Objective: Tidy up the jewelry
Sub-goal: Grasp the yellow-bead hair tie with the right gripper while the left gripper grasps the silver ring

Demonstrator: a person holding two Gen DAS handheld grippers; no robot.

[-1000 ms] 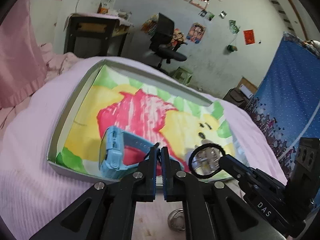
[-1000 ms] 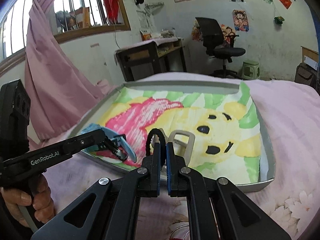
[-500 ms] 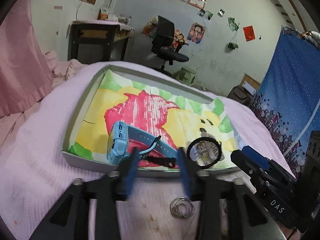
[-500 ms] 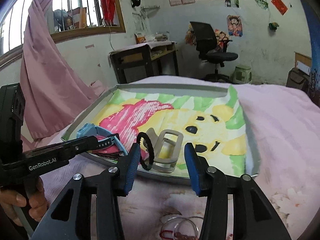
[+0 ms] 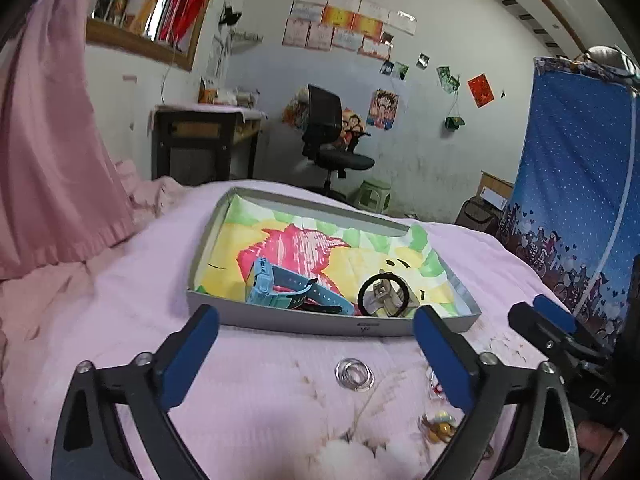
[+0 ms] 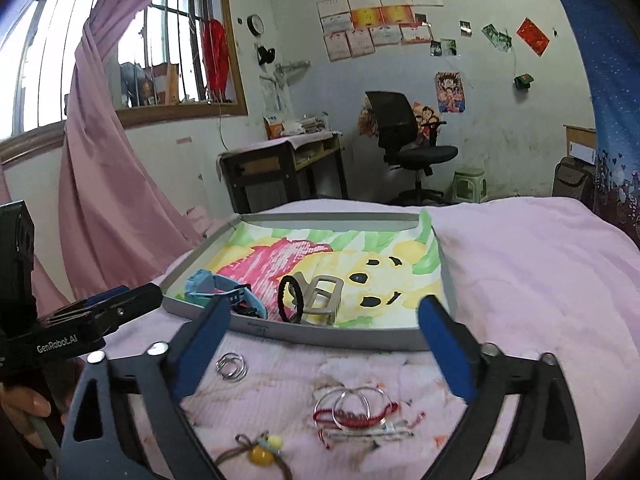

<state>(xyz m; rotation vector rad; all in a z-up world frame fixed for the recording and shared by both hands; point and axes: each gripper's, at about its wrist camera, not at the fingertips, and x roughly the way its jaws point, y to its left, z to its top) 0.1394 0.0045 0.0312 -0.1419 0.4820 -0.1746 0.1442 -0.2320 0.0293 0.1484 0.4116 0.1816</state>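
A grey tray (image 5: 208, 248) lined with a cartoon drawing lies on the pink bedspread. In its near end rest a blue watch (image 5: 272, 286), a black hair tie (image 5: 359, 296) and a beige clip (image 5: 390, 300). My left gripper (image 5: 314, 318) hangs just short of the tray's front wall, its jaws opening wide with nothing between them. My right gripper (image 6: 326, 308) does the same in front of the hair tie (image 6: 285, 296) and clip (image 6: 324, 300), also with nothing between its jaws. On the bedspread under the grippers lie a coiled silver ring (image 6: 231, 365), a red string bracelet with silver bangles (image 6: 360, 410) and a yellow bead charm (image 6: 262, 450).
A pink curtain (image 6: 100, 184) hangs to the left of the bed, and a blue patterned cloth (image 5: 576, 208) hangs to the right. A desk (image 6: 280, 168), an office chair (image 6: 408, 148) and a green stool (image 6: 470, 184) stand beyond the bed. A hand (image 6: 24, 404) holds the left gripper's handle.
Both grippers went from shut to wide open and drew back from the tray. The blue watch, the hair tie and the clip were let go and now lie in the tray.
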